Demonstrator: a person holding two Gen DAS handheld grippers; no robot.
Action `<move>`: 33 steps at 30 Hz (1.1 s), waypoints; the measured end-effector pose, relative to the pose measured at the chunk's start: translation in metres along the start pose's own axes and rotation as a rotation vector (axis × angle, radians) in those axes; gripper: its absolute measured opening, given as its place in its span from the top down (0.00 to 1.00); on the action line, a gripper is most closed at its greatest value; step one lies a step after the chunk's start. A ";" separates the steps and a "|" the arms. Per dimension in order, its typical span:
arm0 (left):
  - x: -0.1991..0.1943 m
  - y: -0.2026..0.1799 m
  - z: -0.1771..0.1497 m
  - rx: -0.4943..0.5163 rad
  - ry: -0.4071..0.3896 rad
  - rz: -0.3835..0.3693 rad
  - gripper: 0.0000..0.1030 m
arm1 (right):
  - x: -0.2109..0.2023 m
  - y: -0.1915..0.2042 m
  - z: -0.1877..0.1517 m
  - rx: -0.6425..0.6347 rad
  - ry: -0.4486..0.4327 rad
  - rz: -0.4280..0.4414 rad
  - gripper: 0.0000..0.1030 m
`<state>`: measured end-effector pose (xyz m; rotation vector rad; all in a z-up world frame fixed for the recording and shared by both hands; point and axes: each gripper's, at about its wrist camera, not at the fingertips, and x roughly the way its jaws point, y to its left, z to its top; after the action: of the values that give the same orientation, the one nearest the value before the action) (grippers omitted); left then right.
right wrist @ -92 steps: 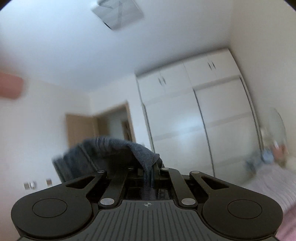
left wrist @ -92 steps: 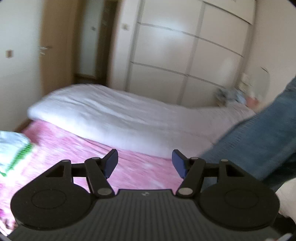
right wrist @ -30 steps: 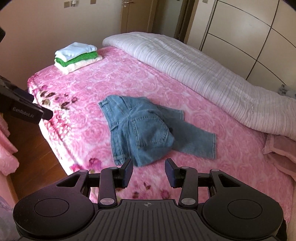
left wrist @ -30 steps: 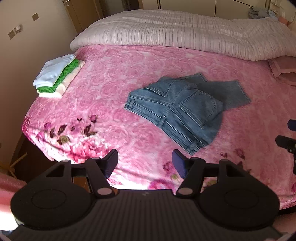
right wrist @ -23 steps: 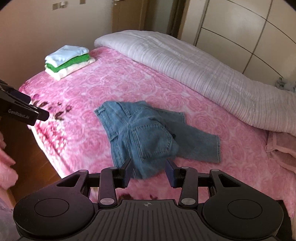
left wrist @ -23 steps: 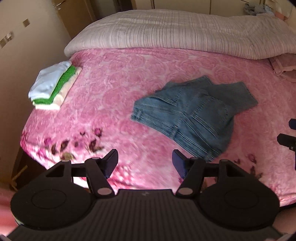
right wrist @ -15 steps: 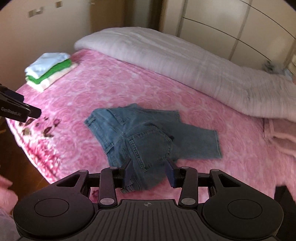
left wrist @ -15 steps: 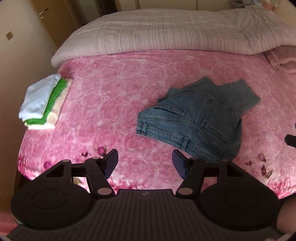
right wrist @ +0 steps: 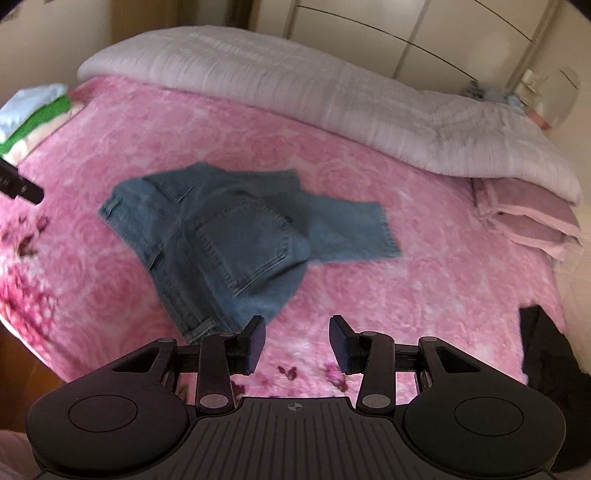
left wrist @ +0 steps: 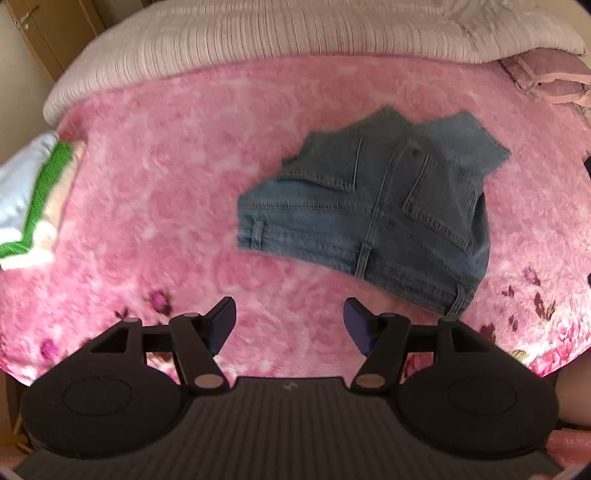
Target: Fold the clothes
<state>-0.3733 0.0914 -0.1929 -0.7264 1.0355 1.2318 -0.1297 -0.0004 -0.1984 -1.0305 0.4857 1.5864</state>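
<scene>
Both hand-held grippers lower, nearer crumpled jeans point(left wrist: 373, 210) than before.

pink floral bedspread point(left wrist: 177, 192), rolled white quilt point(right wrist: 332, 96) along far edge, wardrobe point(right wrist: 424, 33) behind, black cloth point(right wrist: 546, 354) at right.

Both wrist cams look steeply down over the bed point(left wrist: 155, 192) from its near edge; shared: jeans point(left wrist: 373, 210), folded stack point(right wrist: 33, 110), white duvet point(right wrist: 332, 96).
</scene>
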 end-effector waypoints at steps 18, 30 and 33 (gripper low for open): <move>0.113 -0.019 -0.089 -0.269 0.118 0.083 0.41 | 0.168 0.060 -0.148 -1.320 -0.345 0.015 0.59; 0.107 -0.018 -0.098 -0.362 0.124 0.137 0.41 | 0.170 0.047 -0.064 -0.907 -0.332 0.275 0.93; 0.100 -0.008 -0.088 -0.363 0.105 0.157 0.41 | 0.129 -0.016 0.000 -0.407 -0.305 0.450 0.93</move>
<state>-0.3850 0.0511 -0.3193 -1.0123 0.9788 1.5542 -0.1131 0.0780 -0.3004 -0.9910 0.1907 2.2699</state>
